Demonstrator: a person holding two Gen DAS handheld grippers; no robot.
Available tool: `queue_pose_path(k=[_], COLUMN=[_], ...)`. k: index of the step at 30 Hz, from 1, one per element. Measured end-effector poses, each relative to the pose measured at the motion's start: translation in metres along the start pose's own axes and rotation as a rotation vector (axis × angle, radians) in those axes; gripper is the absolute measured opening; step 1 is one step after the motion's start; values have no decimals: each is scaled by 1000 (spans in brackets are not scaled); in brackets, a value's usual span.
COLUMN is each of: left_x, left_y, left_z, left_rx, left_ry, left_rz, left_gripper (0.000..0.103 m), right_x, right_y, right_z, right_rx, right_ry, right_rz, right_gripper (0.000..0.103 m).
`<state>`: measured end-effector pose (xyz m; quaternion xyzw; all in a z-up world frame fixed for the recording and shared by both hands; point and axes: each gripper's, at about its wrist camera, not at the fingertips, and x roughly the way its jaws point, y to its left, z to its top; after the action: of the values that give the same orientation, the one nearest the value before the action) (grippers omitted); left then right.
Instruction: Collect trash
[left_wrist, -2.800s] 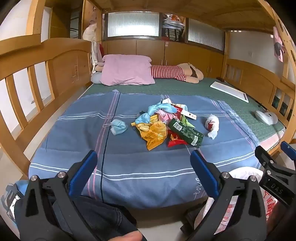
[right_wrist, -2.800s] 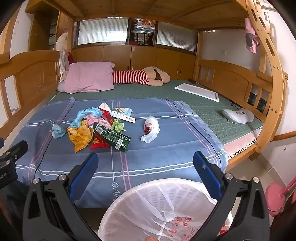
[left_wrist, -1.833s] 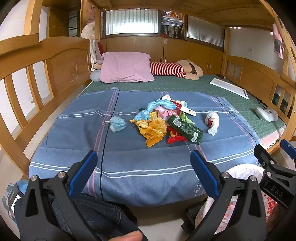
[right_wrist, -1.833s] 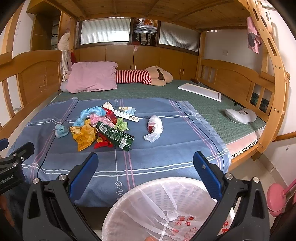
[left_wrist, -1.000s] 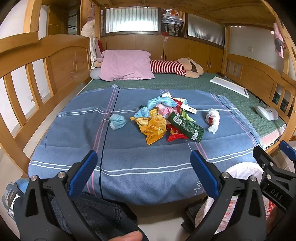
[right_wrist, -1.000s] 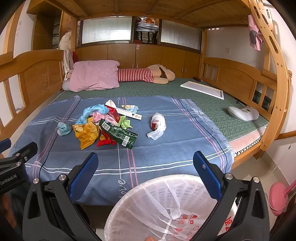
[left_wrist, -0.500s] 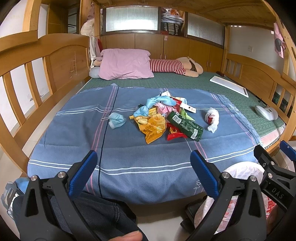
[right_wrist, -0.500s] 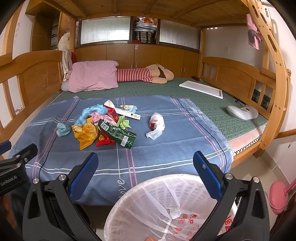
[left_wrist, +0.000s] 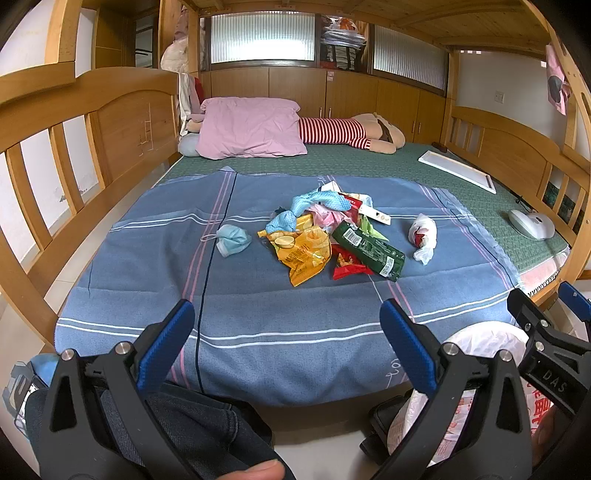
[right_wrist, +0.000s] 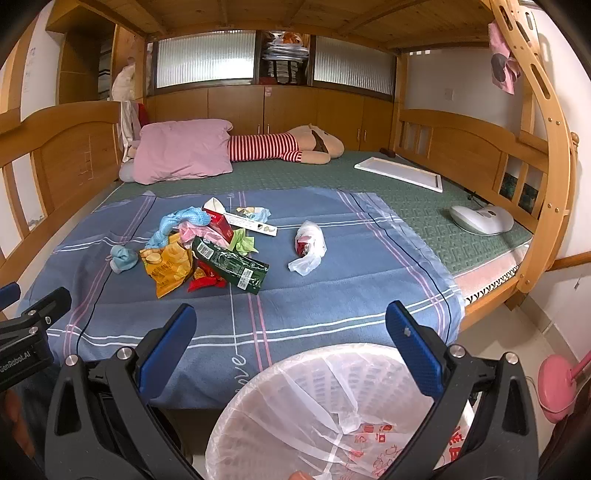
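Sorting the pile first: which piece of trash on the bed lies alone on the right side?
The white knotted plastic bag, lying apart to the right of the wrapper pile.

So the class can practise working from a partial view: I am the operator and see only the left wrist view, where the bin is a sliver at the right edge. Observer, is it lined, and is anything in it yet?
Observer: The right wrist view shows the white basket lined with a thin clear bag. No wrappers show inside it.
Operator: Where is it relative to the right claw?
Observer: Just below the right claw, whose jaws stand open. The basket sits on the floor in front of the near edge of the blue blanket.
Operator: Is there anything on the floor beside it?
Observer: A round pink object lies to its right. I cannot tell what it is.
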<state>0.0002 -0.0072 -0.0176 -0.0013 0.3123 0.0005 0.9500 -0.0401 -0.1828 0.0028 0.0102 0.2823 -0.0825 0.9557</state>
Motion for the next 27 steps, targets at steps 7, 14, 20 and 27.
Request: queue_pose_path(k=[7, 14, 20, 27], left_x=[0, 0, 0, 3], left_y=[0, -3, -5, -6], left_z=[-1, 1, 0, -1], left_rx=[1, 6, 6, 6], left_ry=[1, 8, 12, 19], left_rz=[1, -1, -1, 1], left_gripper=[100, 100, 100, 100], right_x=[-1, -1, -1, 0], right_y=[0, -4, -6, -6], right_z=[0, 0, -1, -1], right_rx=[1, 12, 15, 17], right_ry=[1, 5, 8, 10], right_rz=[-2, -3, -1, 0], right_gripper=[100, 100, 100, 100])
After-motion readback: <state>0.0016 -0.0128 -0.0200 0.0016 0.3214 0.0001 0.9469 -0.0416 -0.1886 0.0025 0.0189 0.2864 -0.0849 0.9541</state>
